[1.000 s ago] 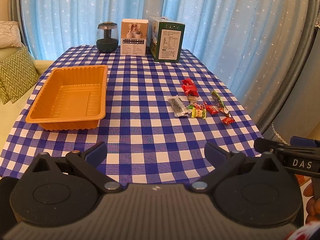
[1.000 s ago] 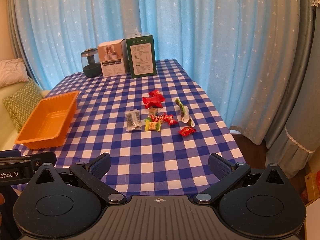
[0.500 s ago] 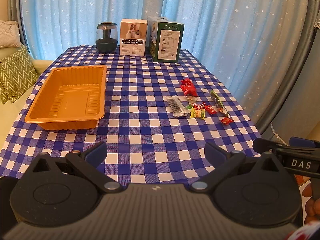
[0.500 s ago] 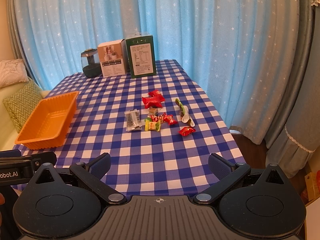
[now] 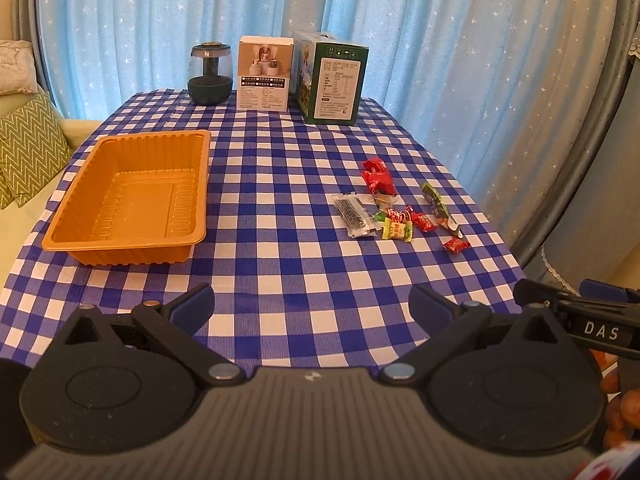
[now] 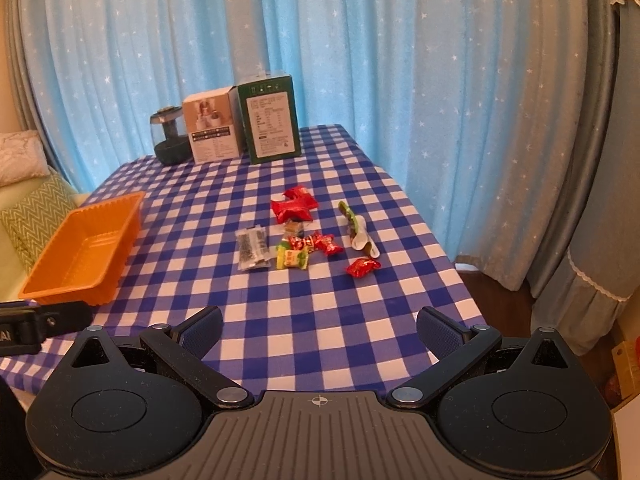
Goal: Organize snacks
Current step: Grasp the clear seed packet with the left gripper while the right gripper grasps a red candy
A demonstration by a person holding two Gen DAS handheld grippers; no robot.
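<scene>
From the left wrist, the left gripper (image 5: 312, 304) hangs over the near table edge with jaws wide and nothing between them; the orange tray (image 5: 100, 184) sits empty to its left, well apart from the snacks (image 5: 394, 210) scattered on the checked tablecloth (image 5: 280, 184) to the right. From the right wrist, the right gripper (image 6: 318, 330) is likewise spread wide and empty, the snack cluster straight ahead — so it is likely the better hand to begin. Best to take an outlying piece first, such as the red candy (image 6: 363, 267), pinching its wrapper flat. The cloth between pile and tray is bare; the table's right edge lies near the outer candies.
</scene>
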